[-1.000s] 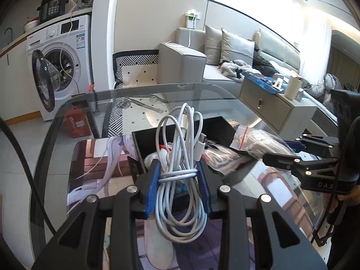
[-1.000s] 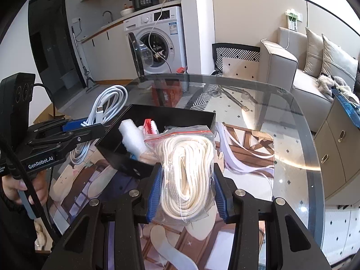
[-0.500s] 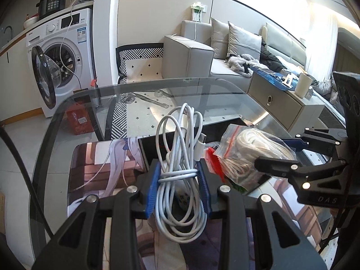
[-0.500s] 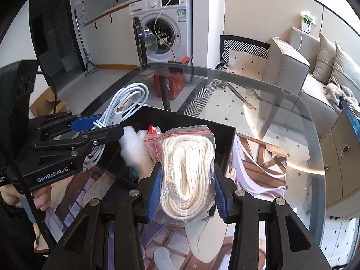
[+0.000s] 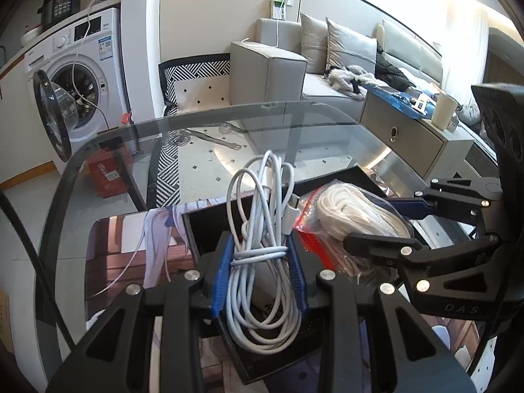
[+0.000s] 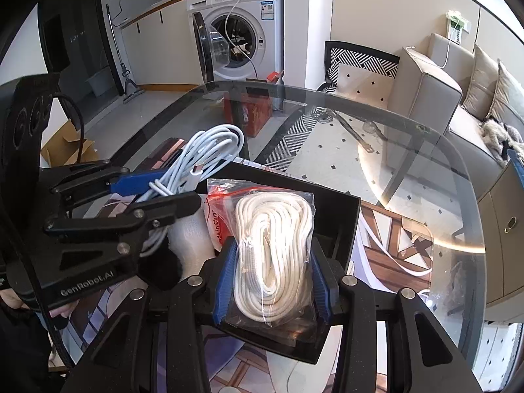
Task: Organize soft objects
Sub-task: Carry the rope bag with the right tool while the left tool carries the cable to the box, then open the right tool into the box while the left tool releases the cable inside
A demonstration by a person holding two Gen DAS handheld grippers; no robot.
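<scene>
Two tongs clenched, left [image 5: 260,273] on cable bundle [image 5: 262,229], right [image 6: 271,281] on bagged rope [image 6: 275,245], black box [image 6: 340,226] interior mostly hidden.

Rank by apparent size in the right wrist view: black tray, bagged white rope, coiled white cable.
1. black tray
2. bagged white rope
3. coiled white cable, partly hidden by the left gripper, so unsure against the rope.

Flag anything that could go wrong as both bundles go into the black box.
1. The left gripper pinches the white cable bundle only at its wrapped middle; loose loops could catch on the black box wall.
2. The right gripper squeezes the bagged rope through slick plastic, so it may slip out early.
3. Both grippers crowd the same box and could collide.
</scene>
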